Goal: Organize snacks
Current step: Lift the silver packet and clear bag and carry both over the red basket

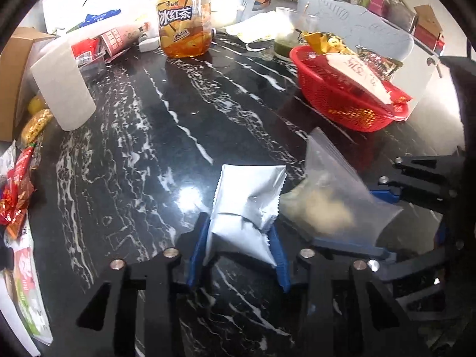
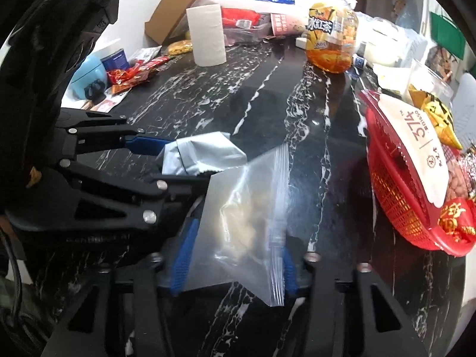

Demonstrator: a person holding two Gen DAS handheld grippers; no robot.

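Observation:
My left gripper (image 1: 239, 247) is shut on a silver foil snack packet (image 1: 247, 205), held above the black marble table (image 1: 142, 154). My right gripper (image 2: 235, 255) is shut on a clear zip bag (image 2: 247, 217) with pale snack pieces inside. The two sit side by side: the zip bag (image 1: 330, 199) shows right of the foil packet in the left wrist view, and the foil packet (image 2: 205, 154) shows left of the bag in the right wrist view. A red basket (image 1: 342, 95) holding several snack packs stands at the right; it also shows in the right wrist view (image 2: 398, 202).
An iced-tea bottle (image 1: 184, 20) stands at the back. A paper towel roll (image 1: 62, 86) and a cardboard box (image 1: 15, 68) stand at the left. Red snack wrappers (image 1: 15, 196) lie on the left edge. A blue tin (image 2: 116, 59) sits far left.

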